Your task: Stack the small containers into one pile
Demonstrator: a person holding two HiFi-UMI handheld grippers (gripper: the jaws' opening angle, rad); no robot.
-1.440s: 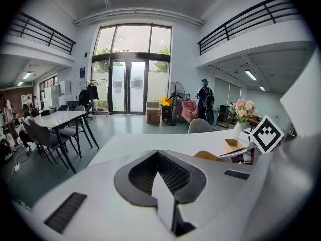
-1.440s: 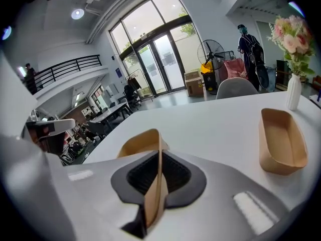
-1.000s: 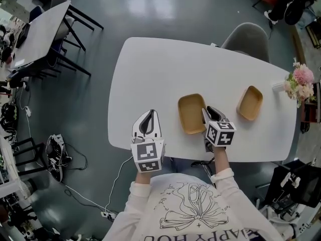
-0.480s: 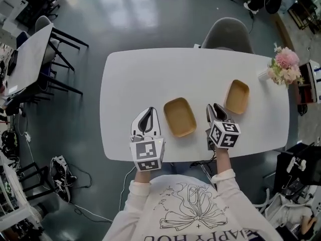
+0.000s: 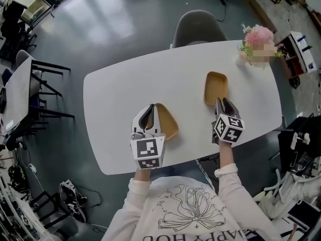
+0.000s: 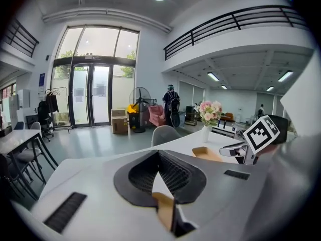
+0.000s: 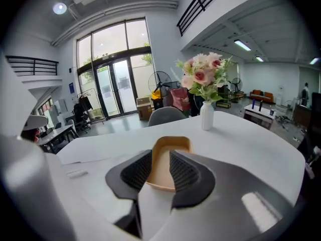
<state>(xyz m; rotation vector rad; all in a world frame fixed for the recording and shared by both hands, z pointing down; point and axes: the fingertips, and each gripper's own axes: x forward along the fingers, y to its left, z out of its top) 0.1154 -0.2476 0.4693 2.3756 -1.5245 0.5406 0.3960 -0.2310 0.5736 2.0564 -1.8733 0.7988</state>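
Note:
Two shallow tan containers lie apart on the white table (image 5: 125, 84). The nearer container (image 5: 168, 124) sits just right of my left gripper (image 5: 148, 115), whose jaws meet at the tips with nothing gripped. Its tan rim (image 6: 164, 210) shows low in the gap between those jaws. The other container (image 5: 215, 87) lies just ahead of my right gripper (image 5: 224, 103). In the right gripper view that container (image 7: 170, 149) shows beyond the right gripper (image 7: 159, 167), which is open, its pads off the container. From the left gripper view the far container (image 6: 206, 153) sits beside the right gripper (image 6: 241, 149).
A white vase of pink flowers (image 5: 256, 39) stands at the table's far right corner, also seen as the vase (image 7: 206, 114) behind the container. A grey chair (image 5: 198, 26) is pushed to the far side. The table's near edge runs just under both grippers.
The head view has swung. My right gripper left the nearer container and now sits at the farther one. My left gripper now stands against the nearer container.

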